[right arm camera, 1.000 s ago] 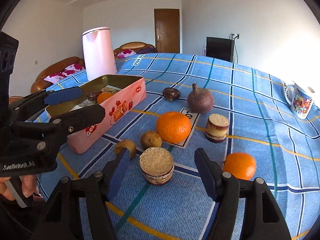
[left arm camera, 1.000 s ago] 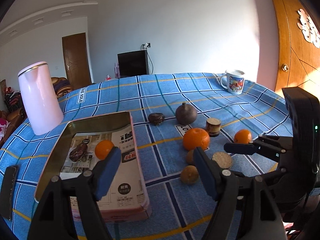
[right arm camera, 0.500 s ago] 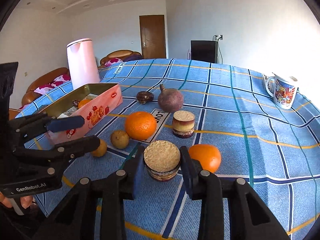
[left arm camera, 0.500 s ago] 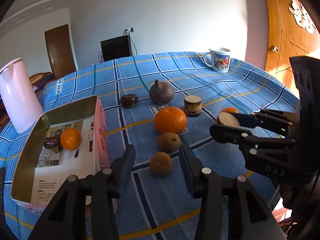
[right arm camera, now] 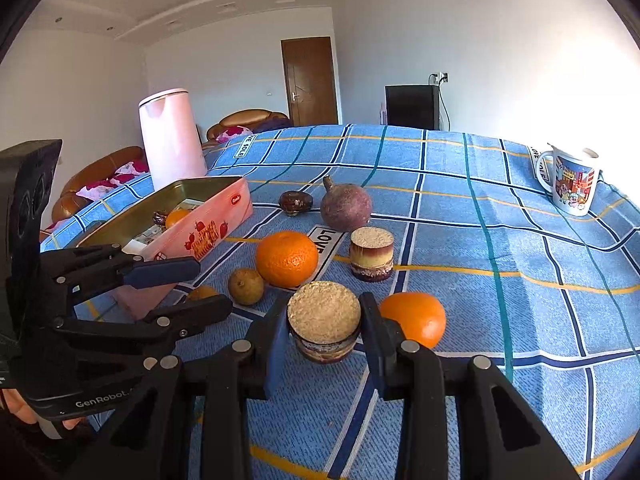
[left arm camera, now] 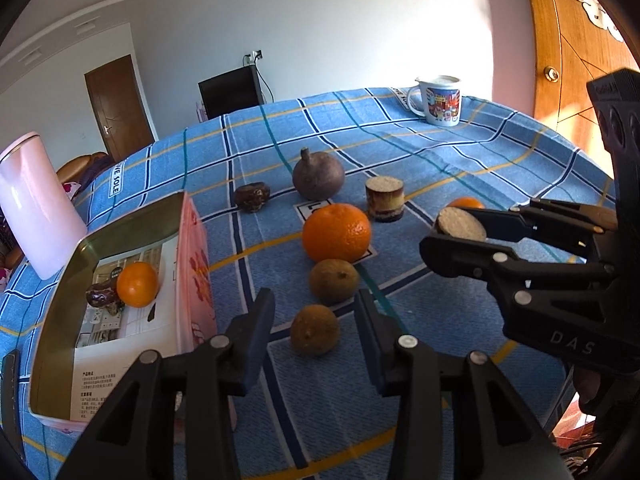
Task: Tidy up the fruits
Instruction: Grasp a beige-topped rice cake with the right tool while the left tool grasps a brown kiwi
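My right gripper (right arm camera: 324, 326) is shut on a short sugarcane piece (right arm camera: 324, 318), held just above the cloth; it also shows in the left wrist view (left arm camera: 460, 222). My left gripper (left arm camera: 314, 320) is open around a small brown fruit (left arm camera: 314, 330), with a gap on each side. A second brown fruit (left arm camera: 334, 280), a big orange (left arm camera: 336, 232), a small orange (right arm camera: 416, 318), another sugarcane piece (right arm camera: 372, 254), a purple round fruit (right arm camera: 346, 206) and a dark date (right arm camera: 295, 202) lie on the cloth. The pink tin (left arm camera: 192, 248) holds an orange (left arm camera: 137, 283) and a date (left arm camera: 100, 298).
A pink kettle (right arm camera: 170, 138) stands behind the tin. A printed mug (right arm camera: 570, 184) stands at the far right of the blue checked tablecloth (right arm camera: 500, 240). A wooden door (left arm camera: 580, 60) is to the right of the table.
My right gripper closed on the sugarcane piece and lifted it slightly. My left gripper moved right from the tin to the small brown fruit and narrowed around it.
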`<state>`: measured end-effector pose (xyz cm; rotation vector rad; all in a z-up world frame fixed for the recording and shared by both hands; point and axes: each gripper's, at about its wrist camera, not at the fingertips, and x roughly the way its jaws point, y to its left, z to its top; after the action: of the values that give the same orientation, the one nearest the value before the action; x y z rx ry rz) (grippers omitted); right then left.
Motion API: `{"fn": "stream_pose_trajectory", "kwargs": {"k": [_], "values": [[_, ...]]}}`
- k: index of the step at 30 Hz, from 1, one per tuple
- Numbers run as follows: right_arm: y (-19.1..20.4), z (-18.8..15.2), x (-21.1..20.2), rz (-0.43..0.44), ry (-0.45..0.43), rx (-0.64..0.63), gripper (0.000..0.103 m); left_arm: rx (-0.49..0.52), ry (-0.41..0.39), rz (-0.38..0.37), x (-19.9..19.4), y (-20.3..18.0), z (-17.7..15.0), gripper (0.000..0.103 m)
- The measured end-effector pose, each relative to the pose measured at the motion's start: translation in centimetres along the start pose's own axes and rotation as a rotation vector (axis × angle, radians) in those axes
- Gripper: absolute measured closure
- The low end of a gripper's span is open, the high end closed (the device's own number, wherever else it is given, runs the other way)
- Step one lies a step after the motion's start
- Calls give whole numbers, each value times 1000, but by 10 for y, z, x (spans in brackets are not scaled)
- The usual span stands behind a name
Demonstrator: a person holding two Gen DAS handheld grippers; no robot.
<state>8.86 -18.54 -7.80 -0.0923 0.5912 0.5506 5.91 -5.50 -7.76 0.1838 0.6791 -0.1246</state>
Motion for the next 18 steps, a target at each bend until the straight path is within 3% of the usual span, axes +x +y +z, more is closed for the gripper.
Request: {"fn": "stream_pose_trajectory", "kwargs": {"k": [4, 8, 15, 18], "values": [[-1, 0, 0, 3, -3, 6, 67, -47, -11, 42, -3, 25, -3, 58], [-2, -1, -1, 6, -7, 6, 67, -127, -21, -16, -9, 45, -4, 60], [-2, -1, -1, 7, -9, 8, 67, -62, -25, -64, -15, 16, -6, 60], [-2, -1, -1, 10, -10, 7, 67, -43, 6, -24, -5, 11, -7, 58]]}}
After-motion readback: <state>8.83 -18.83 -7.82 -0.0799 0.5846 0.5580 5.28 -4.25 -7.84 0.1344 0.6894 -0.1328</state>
